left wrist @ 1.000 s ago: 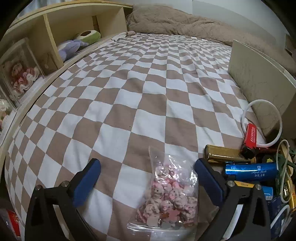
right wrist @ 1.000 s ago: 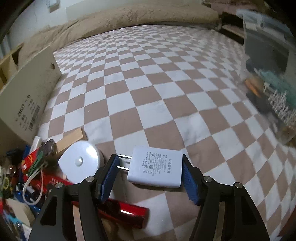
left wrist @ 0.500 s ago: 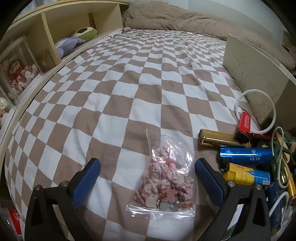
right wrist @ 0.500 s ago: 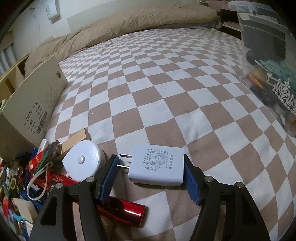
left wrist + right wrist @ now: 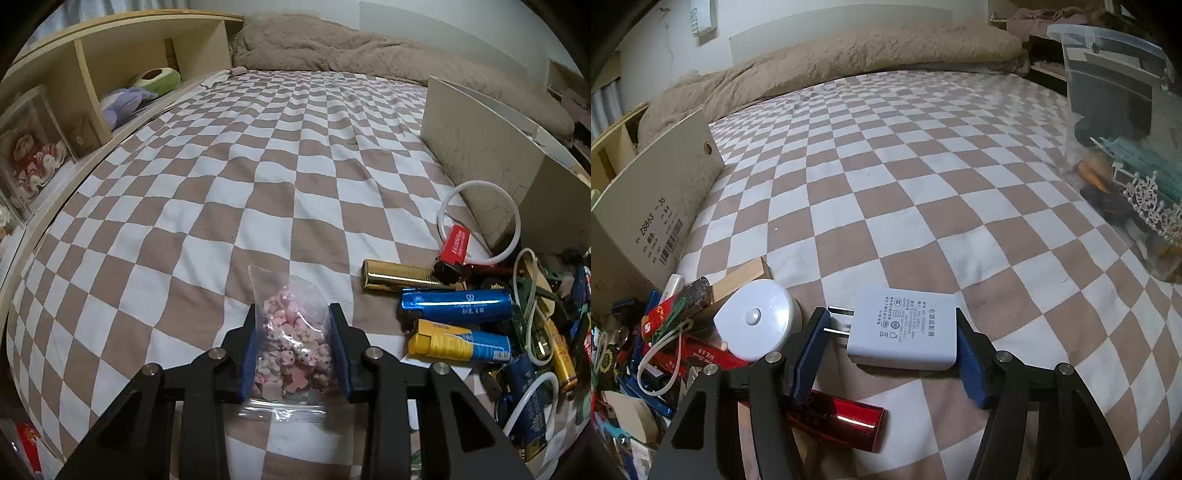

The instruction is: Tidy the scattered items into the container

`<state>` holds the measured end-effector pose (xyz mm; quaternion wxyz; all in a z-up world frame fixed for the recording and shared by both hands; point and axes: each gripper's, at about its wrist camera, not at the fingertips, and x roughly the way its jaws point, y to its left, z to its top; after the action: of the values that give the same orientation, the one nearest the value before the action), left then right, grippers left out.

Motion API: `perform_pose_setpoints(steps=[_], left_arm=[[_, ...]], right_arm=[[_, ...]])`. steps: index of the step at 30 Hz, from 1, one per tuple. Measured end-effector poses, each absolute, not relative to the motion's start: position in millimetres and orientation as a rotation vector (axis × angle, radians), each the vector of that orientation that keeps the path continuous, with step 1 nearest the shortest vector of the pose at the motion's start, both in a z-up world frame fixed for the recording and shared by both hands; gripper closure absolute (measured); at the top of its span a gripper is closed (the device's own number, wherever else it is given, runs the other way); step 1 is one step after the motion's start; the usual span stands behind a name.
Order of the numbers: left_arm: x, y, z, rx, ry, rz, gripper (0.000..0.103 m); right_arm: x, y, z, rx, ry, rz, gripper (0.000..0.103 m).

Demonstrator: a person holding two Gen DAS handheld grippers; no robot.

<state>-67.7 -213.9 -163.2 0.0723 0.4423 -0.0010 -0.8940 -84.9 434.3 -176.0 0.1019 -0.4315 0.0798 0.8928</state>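
Observation:
A small clear bag of pink charms (image 5: 291,343) lies on the checkered bedspread. My left gripper (image 5: 294,314) has its jaws closing on it, and both blue pads press the bag's sides. A white power adapter (image 5: 905,328) lies flat with its prongs pointing left. My right gripper (image 5: 891,317) is closing on it, the right pad against its body and the left pad at the prong tips. A clear plastic bin (image 5: 1108,110) with several items inside stands at the far right of the right wrist view.
A pile of clutter lies between the grippers: gold tube (image 5: 399,277), blue tube (image 5: 456,306), yellow-blue tube (image 5: 458,341), white round light (image 5: 757,325), red tube (image 5: 842,417). A cardboard box (image 5: 657,206) stands behind it. A wooden shelf (image 5: 92,85) runs along the bed's left side.
The left jaws, wide apart a moment ago, have swung in onto the bag of charms. The right gripper still straddles the adapter in the same spot.

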Motion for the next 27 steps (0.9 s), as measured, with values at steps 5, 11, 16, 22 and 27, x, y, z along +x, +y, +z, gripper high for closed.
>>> perform_pose_setpoints(steps=[5, 11, 16, 22, 27], left_arm=[[-68, -217, -162, 1.332, 0.046, -2.672, 0.07], [-67, -217, -158, 1.308, 0.11, -2.668, 0.07], [-65, -214, -149, 1.264, 0.143, -2.707, 0.07], [-61, -199, -139, 1.222, 0.128, -2.761, 0.07], [-56, -187, -126, 1.16, 0.138, -2.83, 0.07]], right_arm=[[-84, 434, -175, -1.257, 0.241, 2.638, 0.039], [-74, 438, -161, -1.198, 0.295, 2.649, 0.039], [-65, 442, -149, -1.183, 0.369, 2.624, 0.039], [-55, 422, -131, -1.134, 0.386, 2.706, 0.039], [-47, 397, -118, -1.108, 0.452, 2.799, 0.039]])
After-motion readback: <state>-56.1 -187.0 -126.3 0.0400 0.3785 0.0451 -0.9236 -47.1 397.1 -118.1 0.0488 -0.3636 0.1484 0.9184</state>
